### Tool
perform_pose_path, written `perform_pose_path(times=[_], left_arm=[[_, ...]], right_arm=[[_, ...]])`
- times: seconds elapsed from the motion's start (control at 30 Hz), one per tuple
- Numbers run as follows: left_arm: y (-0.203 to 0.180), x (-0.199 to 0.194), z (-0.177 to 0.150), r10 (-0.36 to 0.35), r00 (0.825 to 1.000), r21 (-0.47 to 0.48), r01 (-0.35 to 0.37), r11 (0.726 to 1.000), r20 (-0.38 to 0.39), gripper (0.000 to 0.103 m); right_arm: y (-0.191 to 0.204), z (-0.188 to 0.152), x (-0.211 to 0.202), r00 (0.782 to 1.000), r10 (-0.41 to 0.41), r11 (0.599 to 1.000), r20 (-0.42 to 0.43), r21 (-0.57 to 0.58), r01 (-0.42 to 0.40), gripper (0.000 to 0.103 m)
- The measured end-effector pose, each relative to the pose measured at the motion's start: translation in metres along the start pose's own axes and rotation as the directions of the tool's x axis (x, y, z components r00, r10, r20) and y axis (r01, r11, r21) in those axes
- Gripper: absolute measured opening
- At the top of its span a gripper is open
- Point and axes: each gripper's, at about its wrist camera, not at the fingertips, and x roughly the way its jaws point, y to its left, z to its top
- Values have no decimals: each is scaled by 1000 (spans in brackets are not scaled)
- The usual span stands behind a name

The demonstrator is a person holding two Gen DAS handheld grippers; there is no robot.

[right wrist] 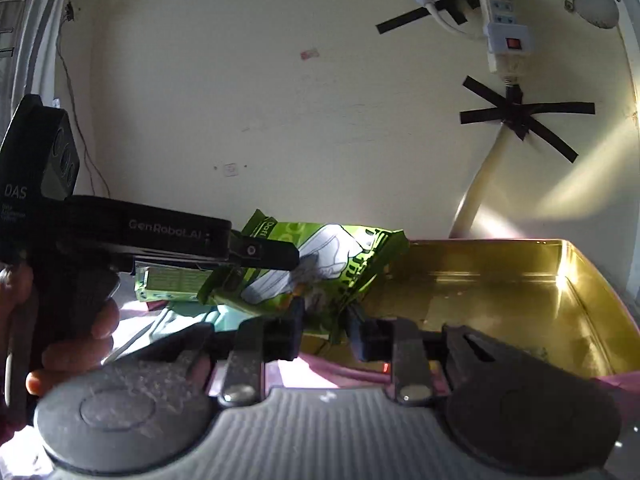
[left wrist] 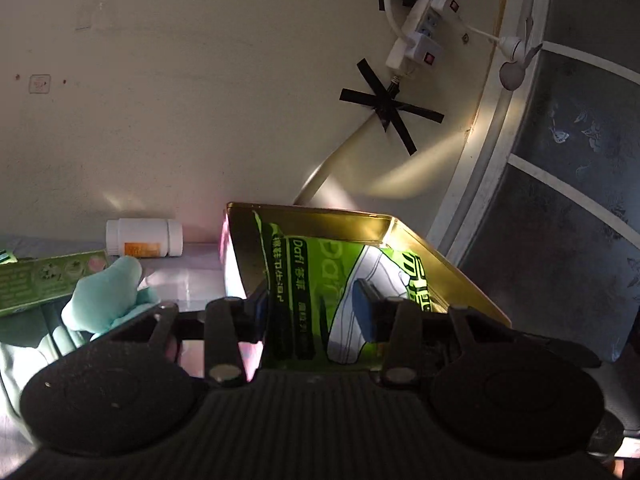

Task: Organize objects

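A green wipes packet with a white shoe printed on it is held up by both grippers. My left gripper is shut on it, its blue pads pressing from either side. In the right wrist view my right gripper pinches the crumpled lower edge of the packet. There the left gripper reaches in from the left onto the packet's upper part. An open gold tin lies just behind the packet. Its bare inside stretches away to the right.
A white pill bottle lies on its side by the wall, with a green box and a teal soft thing in front of it. A person's hand grips the left gripper's handle. A power strip is taped to the wall.
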Motion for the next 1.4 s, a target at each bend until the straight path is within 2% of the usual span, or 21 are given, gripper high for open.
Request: perform_pose_path(times=[0.1,0.23,0.33,0.4,0.47,0.57,0.7,0.8,0.9,0.97,1.03,1.13,1.2,1.27,1.33,1.4], left_arm=[[-7,46,5,11,999,31,-10,999,-38,45],[-2,88,2,56,994,5,-56,998,-91,46],[1,105,-3,117,986,6,-117,993,-122,46],[1,106,-7,136,984,23,-134,991,-119,47],[-1,99,-8,137,984,22,-136,991,-112,47],[-2,70,-10,93,993,-9,-94,996,-77,47],[12,1,-26,40,999,-40,-40,998,15,47],[35,-43,-52,82,996,-49,-81,996,24,47],[60,-67,-79,190,982,-41,-190,981,-13,47],[80,-74,-93,266,962,-52,-269,962,-58,47],[99,-79,-103,337,937,-69,-344,937,-87,47],[119,-88,-108,414,907,-83,-419,904,-77,47],[129,-94,-111,450,891,-91,-454,886,-60,47],[140,-98,-114,468,883,-123,-470,874,-47,47],[150,-99,-114,462,885,-179,-465,867,-59,47],[159,-102,-114,479,875,-230,-480,846,-67,47]], right_arm=[[-37,5,27,997,-46,996,-58,67,50,23],[-55,0,68,990,-79,989,-120,114,92,24],[-59,-7,81,986,-99,986,-132,121,115,30],[-56,-9,79,987,-109,987,-120,101,122,42],[-50,-7,68,989,-130,986,-75,91,137,48],[-44,-3,49,992,-126,986,-8,107,126,47],[-10,-2,23,996,-39,998,81,43,35,47],[25,-6,19,995,74,997,72,-35,-72,47],[61,-14,28,983,185,980,-8,-70,-185,46],[84,-24,38,972,224,969,-63,-95,-230,46],[103,-35,51,963,236,961,-127,-117,-251,45],[121,-48,66,946,241,954,-219,-125,-272,45],[130,-51,78,934,239,953,-267,-119,-278,45],[137,-53,88,925,240,953,-295,-110,-282,45],[141,-53,99,923,230,956,-310,-105,-273,46],[144,-53,110,924,215,962,-316,-91,-255,51]])
